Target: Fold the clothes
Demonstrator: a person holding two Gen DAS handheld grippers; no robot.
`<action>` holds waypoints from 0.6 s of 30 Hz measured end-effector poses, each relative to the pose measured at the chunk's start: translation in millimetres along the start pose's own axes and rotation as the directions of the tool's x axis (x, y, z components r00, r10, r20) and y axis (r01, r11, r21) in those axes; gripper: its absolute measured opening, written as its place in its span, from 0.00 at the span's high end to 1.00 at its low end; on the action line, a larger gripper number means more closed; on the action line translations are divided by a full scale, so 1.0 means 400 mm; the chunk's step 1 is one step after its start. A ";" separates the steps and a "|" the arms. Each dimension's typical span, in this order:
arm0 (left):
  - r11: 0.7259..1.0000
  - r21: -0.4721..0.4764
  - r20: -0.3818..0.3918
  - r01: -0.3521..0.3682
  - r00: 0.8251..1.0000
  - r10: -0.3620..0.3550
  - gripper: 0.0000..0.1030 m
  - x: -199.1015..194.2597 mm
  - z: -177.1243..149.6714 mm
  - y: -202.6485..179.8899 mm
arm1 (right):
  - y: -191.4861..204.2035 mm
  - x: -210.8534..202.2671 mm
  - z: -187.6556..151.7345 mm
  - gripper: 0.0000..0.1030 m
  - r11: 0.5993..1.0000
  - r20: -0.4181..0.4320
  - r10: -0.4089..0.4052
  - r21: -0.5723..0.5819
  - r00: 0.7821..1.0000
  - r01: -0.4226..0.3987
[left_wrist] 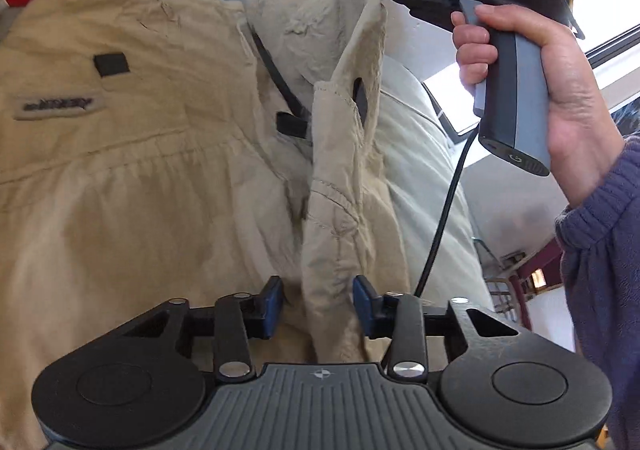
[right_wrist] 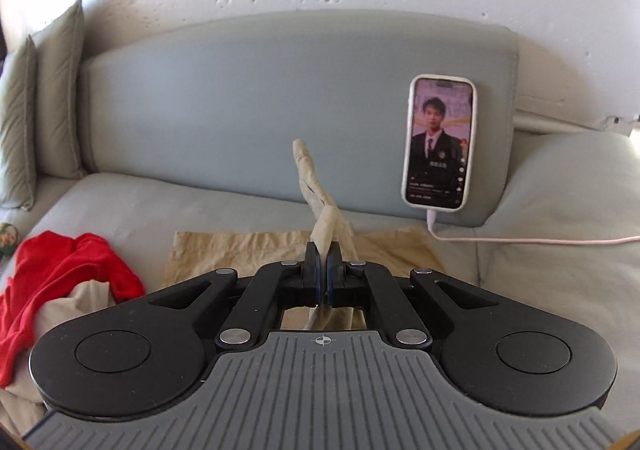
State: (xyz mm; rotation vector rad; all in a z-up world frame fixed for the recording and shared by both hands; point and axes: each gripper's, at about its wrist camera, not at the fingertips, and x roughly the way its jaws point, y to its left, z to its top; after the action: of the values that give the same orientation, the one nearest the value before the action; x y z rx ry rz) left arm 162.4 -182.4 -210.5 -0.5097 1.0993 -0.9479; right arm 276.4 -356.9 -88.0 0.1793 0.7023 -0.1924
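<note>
The lower part of the beige garment [left_wrist: 132,178] runs under the left hand-held gripper [left_wrist: 318,298] and out of view, and the lettering on its sewn label [left_wrist: 58,104] is too blurred to read. The cloth is a thin, crinkled weave with stitched seams, a small black square patch and a black strap. Most of it lies flat on the grey sofa seat [right_wrist: 132,202], near the backrest. One fold is lifted into a tall ridge: the right hand-held gripper [right_wrist: 324,274] is clamped on its top edge, pads pressed together on the cloth. The left one has its blue pads apart, one on each side of the hanging ridge, with the cloth between them. A red garment [right_wrist: 60,274] is heaped over pale cloth at the sofa's left edge. A phone [right_wrist: 438,142] with a lit screen leans on the backrest, its pink cable [right_wrist: 520,240] trailing right
</note>
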 end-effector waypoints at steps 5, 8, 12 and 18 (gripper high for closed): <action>0.998 0.057 -0.014 -0.029 0.999 0.030 0.99 -0.027 -0.004 -0.046 | -0.067 -0.014 -0.007 0.98 0.998 -0.001 0.014 0.056 1.000 -0.014; 1.000 0.006 -0.026 -0.012 1.000 0.012 1.00 -0.104 0.003 -0.048 | -0.071 -0.004 -0.012 0.98 0.999 -0.018 -0.011 0.052 1.000 0.012; 0.997 -0.076 -0.014 -0.026 1.000 0.025 1.00 -0.213 0.008 -0.005 | -0.028 0.036 -0.022 0.98 0.997 -0.057 0.023 0.074 0.998 -0.019; 0.969 -0.184 -0.045 -0.163 0.986 0.158 0.99 -0.286 0.001 0.136 | 0.208 0.114 -0.081 0.97 0.996 -0.017 0.080 0.037 0.997 -0.079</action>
State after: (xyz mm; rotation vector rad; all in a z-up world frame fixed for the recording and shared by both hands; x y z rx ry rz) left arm 168.1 -57.1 -192.5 -0.5517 1.2443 -0.7165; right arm 310.0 -274.5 -134.0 0.2435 0.7089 -0.1274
